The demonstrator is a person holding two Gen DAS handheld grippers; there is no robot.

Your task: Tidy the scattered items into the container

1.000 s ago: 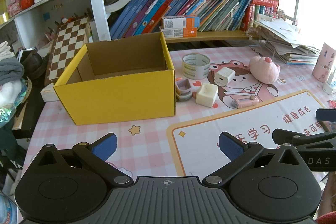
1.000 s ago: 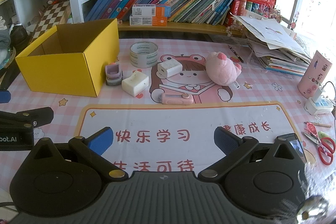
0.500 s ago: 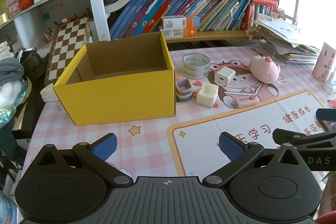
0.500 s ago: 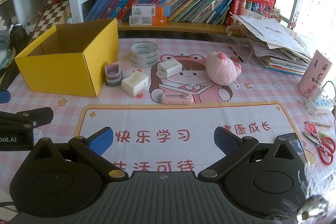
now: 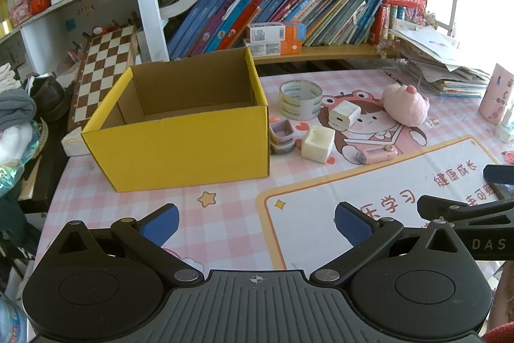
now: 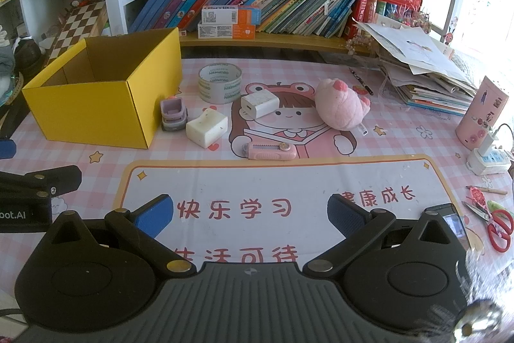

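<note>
Items unsorted: tape roll (image 6: 220,83), charger (image 6: 259,106), plush pig (image 6: 340,109) lie right of yellow box (image 5: 180,130), within short reach. Left hand-held gripper (image 5: 255,222) and right hand-held gripper (image 6: 249,216) both wide open, empty, poised above the desk (image 6: 401,147).

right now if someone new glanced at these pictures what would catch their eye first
The open yellow box stands out most, at the left of the pink checked desk mat with nothing visible inside. Right of it lies a cluster of small items: a tape roll, a white charger and a pink plush pig. Both grippers, left and right, hover open, empty.
</note>
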